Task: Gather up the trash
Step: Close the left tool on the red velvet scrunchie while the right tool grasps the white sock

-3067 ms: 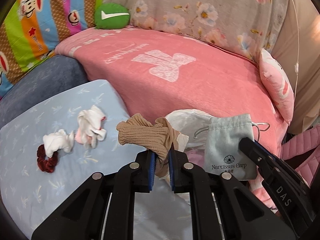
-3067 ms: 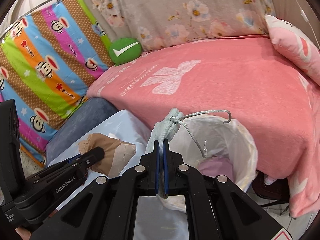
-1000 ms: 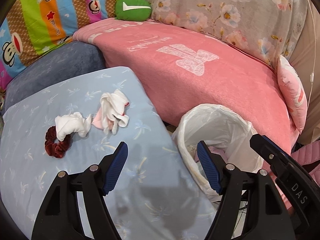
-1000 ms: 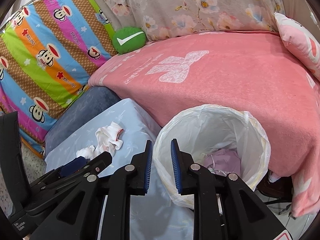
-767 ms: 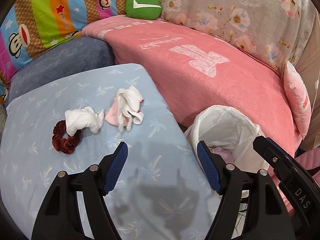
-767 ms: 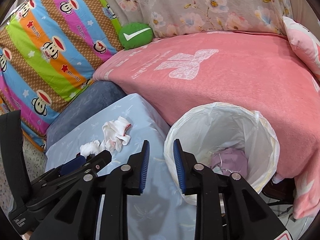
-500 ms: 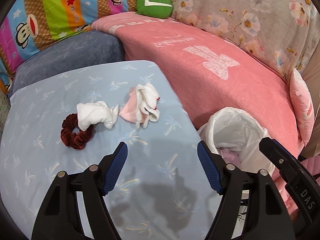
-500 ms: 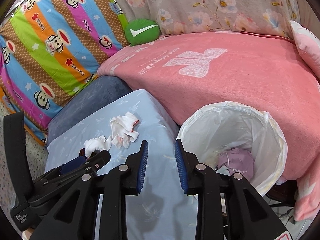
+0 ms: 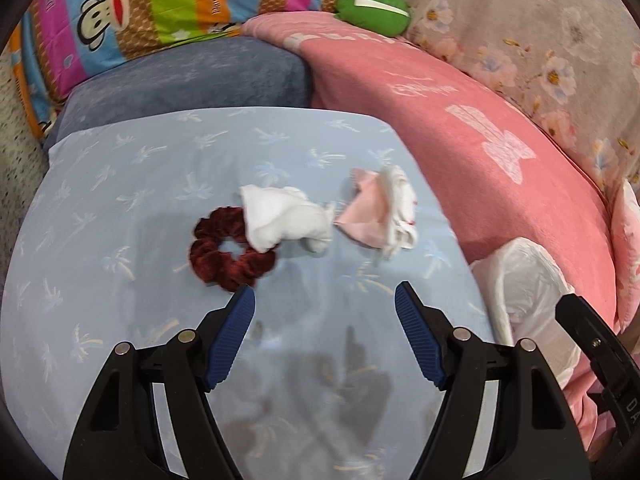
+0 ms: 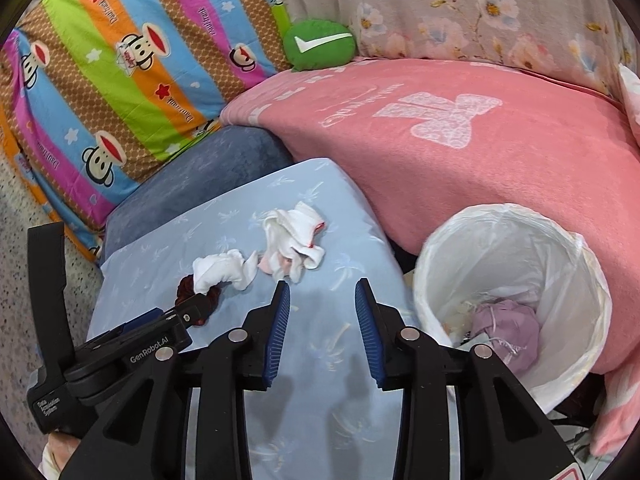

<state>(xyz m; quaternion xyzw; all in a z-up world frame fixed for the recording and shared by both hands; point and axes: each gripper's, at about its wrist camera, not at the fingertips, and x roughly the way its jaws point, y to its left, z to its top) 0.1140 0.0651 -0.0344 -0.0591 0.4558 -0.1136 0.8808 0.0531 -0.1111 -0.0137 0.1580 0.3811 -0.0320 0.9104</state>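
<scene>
On the light blue cushion (image 9: 120,208) lie a dark red scrunchie (image 9: 224,252), a crumpled white cloth (image 9: 284,220) partly over it, and a pink and white wad (image 9: 384,208). My left gripper (image 9: 324,300) hovers open just short of them, nothing between its blue pads. My right gripper (image 10: 322,292) has its jaws opening, empty, just below the pink and white wad (image 10: 294,242) and the white cloth (image 10: 222,268). The scrunchie (image 10: 188,286) shows partly behind the left gripper's tip. The white-lined bin (image 10: 576,280) stands to the right with a lilac pouch (image 10: 508,328) inside.
A pink blanket (image 10: 460,140) covers the sofa behind the cushion and bin. A green cushion (image 10: 320,44), a striped monkey-print quilt (image 10: 100,72) and a floral cover (image 10: 480,12) lie further back. A blue-grey cushion (image 9: 180,76) borders the light blue one. Speckled floor (image 10: 24,216) is at left.
Both grippers swung left from over the bin toward the cloths on the blue cushion. The right gripper's jaws widened from nearly shut; the left stayed open. The beige socks and grey pouch are no longer held.
</scene>
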